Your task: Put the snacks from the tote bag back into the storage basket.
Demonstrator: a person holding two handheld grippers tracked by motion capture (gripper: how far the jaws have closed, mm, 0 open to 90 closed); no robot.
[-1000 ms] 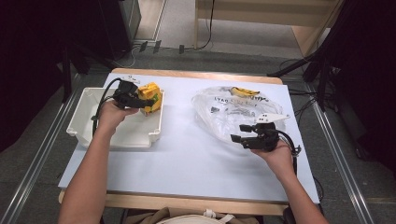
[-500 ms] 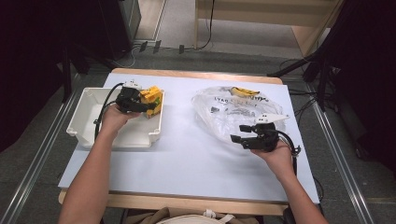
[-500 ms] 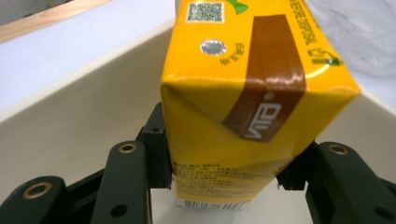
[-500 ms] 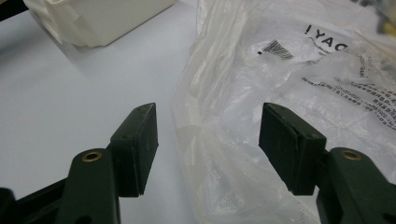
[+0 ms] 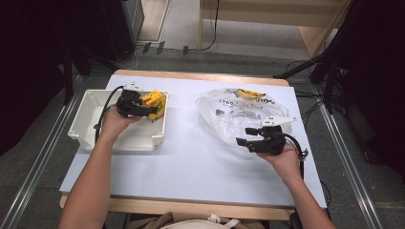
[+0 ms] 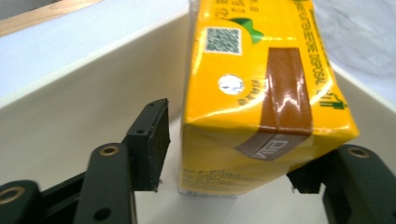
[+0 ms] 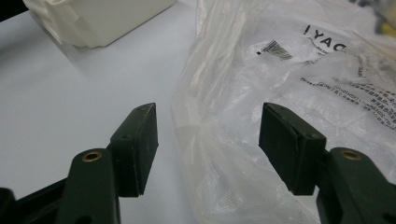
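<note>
A yellow drink carton [image 5: 154,103] [image 6: 261,93] with a brown stripe stands in the right end of the white bin [image 5: 86,114] [image 6: 70,102]. My left gripper [image 5: 149,109] [image 6: 231,158] straddles the carton; its jaws have just been opening. A gap shows between the left pad [image 6: 152,144] and the carton, so the grip is released. My right gripper [image 5: 242,136] [image 7: 210,140] hovers open at the near left edge of a clear plastic bag [image 5: 239,112] [image 7: 289,70]. A fold of the bag lies between its jaws without touching the pads.
The bin sits at the left of the pale blue table top [image 5: 191,157]. A yellow item [image 5: 250,93] lies at the bag's far edge. The bin's corner [image 7: 98,18] shows far off in the right gripper view.
The left hand has lowered the carton a little into the bin and its jaws have widened off it. The right hand and the bag have stayed put.
</note>
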